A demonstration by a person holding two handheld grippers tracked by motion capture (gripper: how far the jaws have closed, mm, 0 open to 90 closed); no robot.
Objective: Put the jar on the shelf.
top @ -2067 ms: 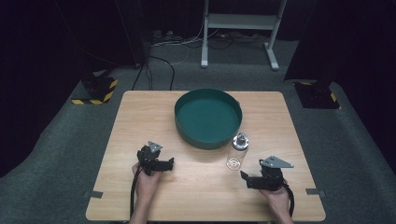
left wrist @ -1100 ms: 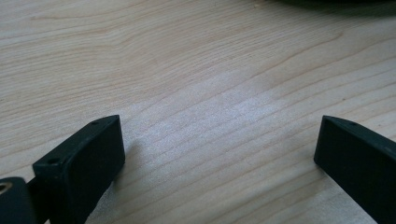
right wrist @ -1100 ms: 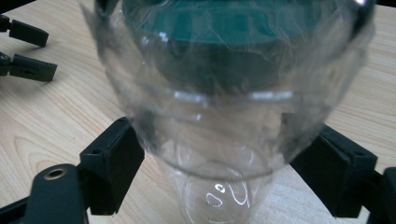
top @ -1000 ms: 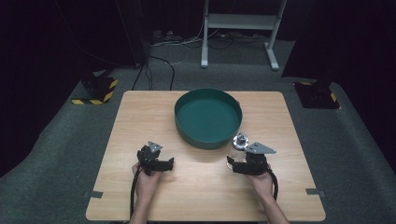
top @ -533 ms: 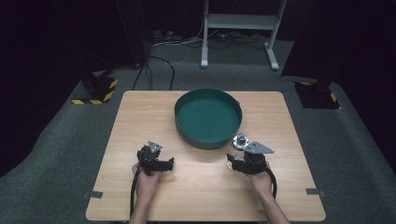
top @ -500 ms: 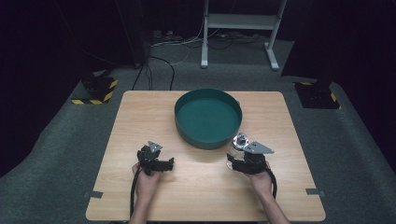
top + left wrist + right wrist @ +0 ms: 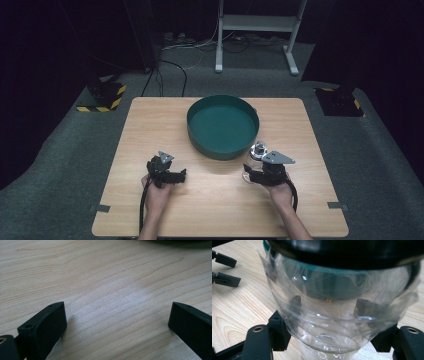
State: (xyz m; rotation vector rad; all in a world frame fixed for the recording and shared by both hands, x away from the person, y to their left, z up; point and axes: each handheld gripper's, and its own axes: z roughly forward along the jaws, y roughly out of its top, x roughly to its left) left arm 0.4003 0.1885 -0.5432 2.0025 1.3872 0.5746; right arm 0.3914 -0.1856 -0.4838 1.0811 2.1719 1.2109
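Right claw [image 7: 251,175] closed around a clear plastic cup [image 7: 337,315], jaws pressed on both sides; cup sits on the bench [image 7: 150,120] just beside the green bowl [image 7: 222,125]. Cup base cut off in right gripper view, contents unclear. Left claw [image 7: 117,322] open over bare wood. No readable writing.

Bare tabletop [image 7: 150,120] fills the frame's left and bottom; the green basin [image 7: 223,126] blocks the upper centre.
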